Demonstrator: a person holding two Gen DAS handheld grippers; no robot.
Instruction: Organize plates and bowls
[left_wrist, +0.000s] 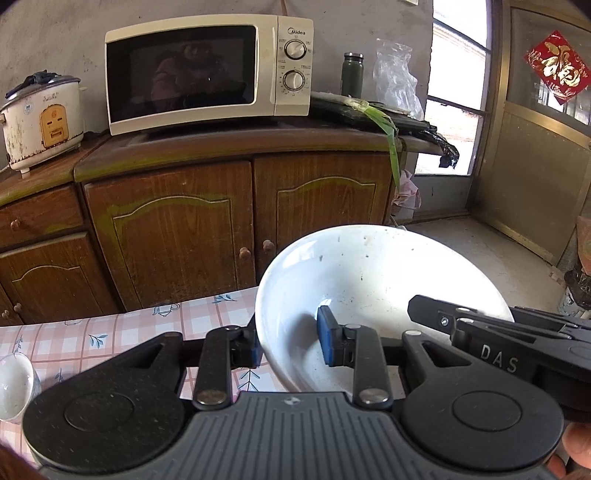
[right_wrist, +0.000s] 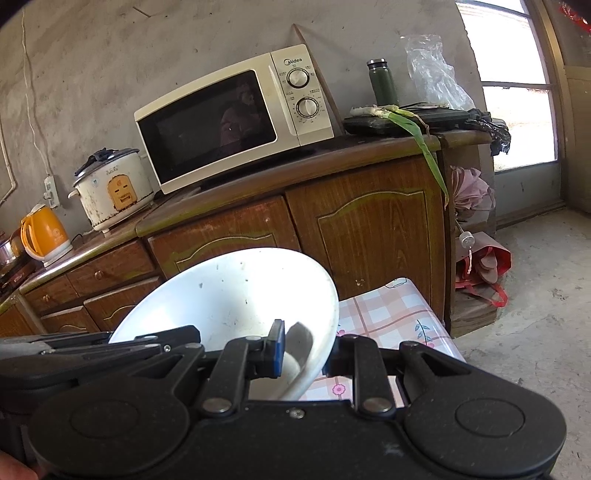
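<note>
Both claws grip one big white bowl (left_wrist: 369, 291) by opposite sides of its rim, holding it above the checked surface (left_wrist: 110, 332). The left claw (left_wrist: 291, 345) is clamped on the bowl's left wall, the right claw (right_wrist: 306, 354) on its right wall. A smaller bowl (left_wrist: 14, 384) sits on the surface at far left.

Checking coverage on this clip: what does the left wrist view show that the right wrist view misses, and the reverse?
Only the left wrist view shows a small white bowl on the checked tablecloth and a red paper decoration on the door.

Only the right wrist view shows an orange kettle, a wall socket and a red bag on the floor.

Both show the large white bowl, clamped at opposite rims by the left gripper and the right gripper, plus the microwave, rice cooker and green flask.
</note>
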